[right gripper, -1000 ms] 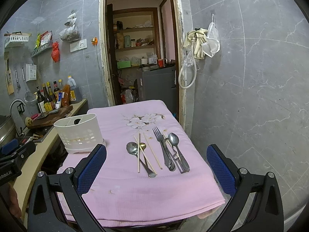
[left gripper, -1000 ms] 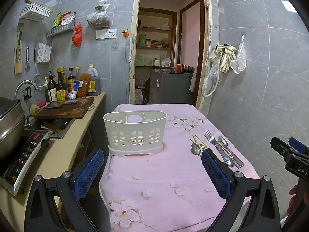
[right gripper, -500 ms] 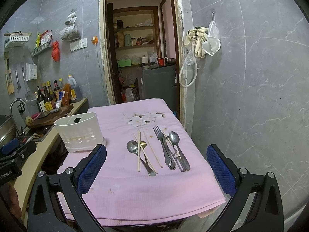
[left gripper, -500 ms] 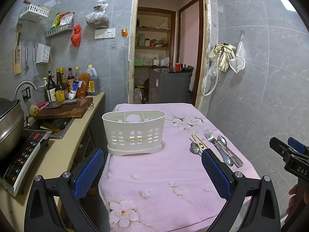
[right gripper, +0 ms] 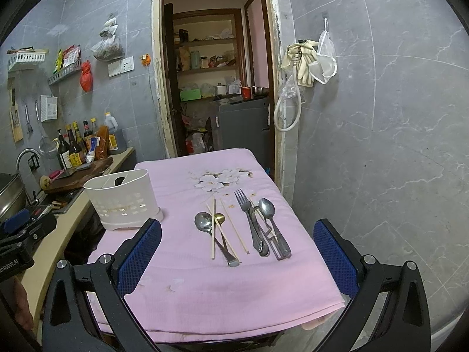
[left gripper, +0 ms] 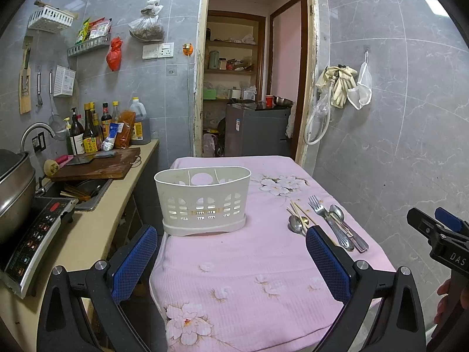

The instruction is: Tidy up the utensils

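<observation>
- Utensils lay loose on the pink cloth of the tabletop [right gripper: 205, 287], none of them sorted yet: a fork [right gripper: 247, 214], a spoon [right gripper: 268, 209] just beside it, a rounder ladle-type spoon [right gripper: 203, 223] and several chopsticks [right gripper: 213, 228] crossing over it.
- The white holder [left gripper: 202, 199] stood apart from them on the tabletop's left side, near the counter edge; its compartments looked empty as far as the rim let me see, so I judged the task as barely begun, with every piece left to pick up and drop in.
- The left gripper [left gripper: 231, 259] was spread wide and held nothing, hanging short of the near edge of the tabletop and facing the holder.
- The right gripper [right gripper: 237, 253] was likewise spread wide and empty, lined up roughly with the utensils but not touching them.
- Hard to make out: the fork and spoon handles overlapped with what seemed to be more metal pieces, so I could not count how many items lay in that pile.
- A small gold-coloured bowl [right gripper: 218, 218] showed beside the ladle spoon, its handle hidden under the chopsticks.
- The left gripper's own finger covered the near end of the chopsticks and ladle spoon in the left view.
- The holder's floor and far compartments were hidden by its wall in both views, and only fingertips of the person [left gripper: 444, 302] showed at the edge.
</observation>
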The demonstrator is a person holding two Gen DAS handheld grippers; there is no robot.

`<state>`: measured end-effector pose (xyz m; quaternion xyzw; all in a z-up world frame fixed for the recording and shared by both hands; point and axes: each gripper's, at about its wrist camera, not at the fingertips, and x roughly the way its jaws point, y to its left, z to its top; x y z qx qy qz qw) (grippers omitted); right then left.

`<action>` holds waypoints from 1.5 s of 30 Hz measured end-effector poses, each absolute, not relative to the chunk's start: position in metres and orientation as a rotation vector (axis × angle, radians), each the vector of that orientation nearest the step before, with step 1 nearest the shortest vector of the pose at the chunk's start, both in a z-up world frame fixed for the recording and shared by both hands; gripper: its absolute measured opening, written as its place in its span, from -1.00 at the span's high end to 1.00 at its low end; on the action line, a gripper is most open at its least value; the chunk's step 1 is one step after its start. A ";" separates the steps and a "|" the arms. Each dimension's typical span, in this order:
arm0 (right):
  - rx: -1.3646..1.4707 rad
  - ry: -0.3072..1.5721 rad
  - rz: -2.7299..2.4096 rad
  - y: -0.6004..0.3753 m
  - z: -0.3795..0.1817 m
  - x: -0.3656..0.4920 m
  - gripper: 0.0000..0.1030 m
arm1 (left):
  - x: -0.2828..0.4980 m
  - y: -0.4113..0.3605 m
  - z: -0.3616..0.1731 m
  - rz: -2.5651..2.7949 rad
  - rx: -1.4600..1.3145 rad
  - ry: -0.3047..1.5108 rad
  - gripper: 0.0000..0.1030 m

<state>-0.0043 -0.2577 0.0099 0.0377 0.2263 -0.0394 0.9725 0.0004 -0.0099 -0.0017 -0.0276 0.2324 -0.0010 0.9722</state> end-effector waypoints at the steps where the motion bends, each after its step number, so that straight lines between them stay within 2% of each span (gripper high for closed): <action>1: 0.076 0.457 -0.079 -0.257 0.009 -0.005 -0.98 | 0.000 -0.010 -0.002 -0.003 -0.056 0.469 -0.98; 36: 0.074 0.470 -0.065 -0.251 0.007 0.000 -0.98 | 0.004 -0.012 -0.010 -0.002 -0.061 0.487 -0.98; 45: 0.069 0.423 -0.078 -0.265 0.021 0.016 -0.98 | 0.022 -0.021 -0.006 -0.026 -0.045 0.482 -0.98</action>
